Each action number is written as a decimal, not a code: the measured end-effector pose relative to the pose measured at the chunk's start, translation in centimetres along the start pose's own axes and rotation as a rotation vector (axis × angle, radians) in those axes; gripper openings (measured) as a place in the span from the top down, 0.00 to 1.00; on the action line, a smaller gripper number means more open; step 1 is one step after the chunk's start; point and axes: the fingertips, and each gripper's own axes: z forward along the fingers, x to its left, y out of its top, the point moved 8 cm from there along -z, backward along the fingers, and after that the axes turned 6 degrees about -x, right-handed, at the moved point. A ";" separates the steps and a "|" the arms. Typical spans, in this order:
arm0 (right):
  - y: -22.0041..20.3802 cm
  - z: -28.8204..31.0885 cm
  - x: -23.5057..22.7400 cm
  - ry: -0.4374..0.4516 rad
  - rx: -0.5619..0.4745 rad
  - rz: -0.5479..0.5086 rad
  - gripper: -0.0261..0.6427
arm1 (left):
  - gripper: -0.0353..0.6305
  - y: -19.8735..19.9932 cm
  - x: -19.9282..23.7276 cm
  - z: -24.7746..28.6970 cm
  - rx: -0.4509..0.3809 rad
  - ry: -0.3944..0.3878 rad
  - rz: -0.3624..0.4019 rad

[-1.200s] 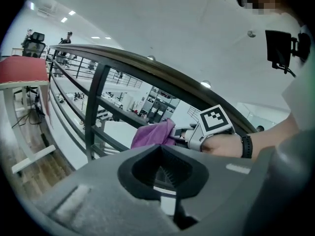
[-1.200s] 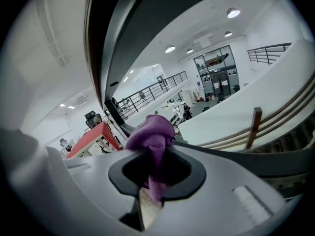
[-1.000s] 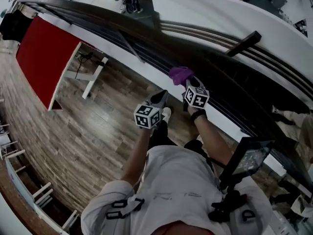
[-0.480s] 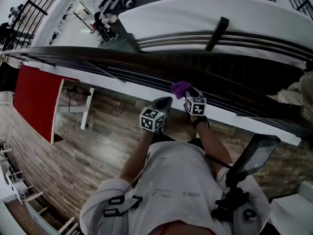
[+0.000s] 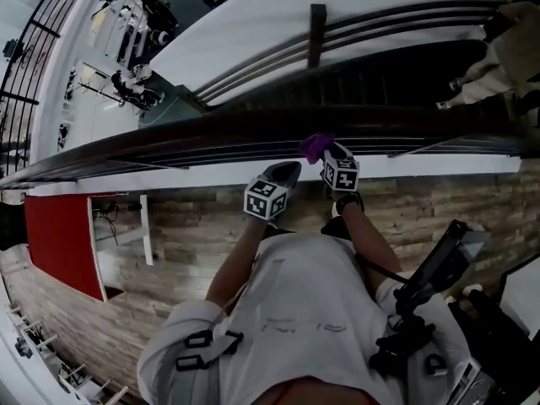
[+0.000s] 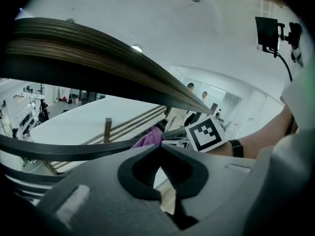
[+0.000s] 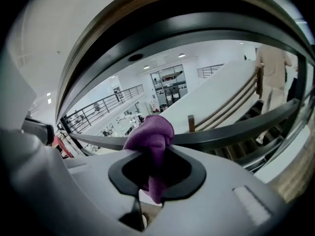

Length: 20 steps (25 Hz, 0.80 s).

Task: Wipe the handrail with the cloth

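Purple cloth (image 5: 314, 147) in right gripper (image 7: 150, 156), at handrail (image 5: 211, 132)

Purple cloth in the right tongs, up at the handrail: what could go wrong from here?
1. The cloth is pinched as a small wad in the right tongs. Drag along the handrail might pull it free, and past the rail is an open drop to a lower floor.
2. Bunched like that, it may wipe only a narrow strip.
3. The left tongs are shut and empty, so nothing backs up a slip.
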 end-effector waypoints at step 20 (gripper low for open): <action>3.3 -13.0 -32.7 -0.428 -0.135 0.172 0.89 | 0.95 -0.8 -17.8 21.5 0.146 -0.358 0.091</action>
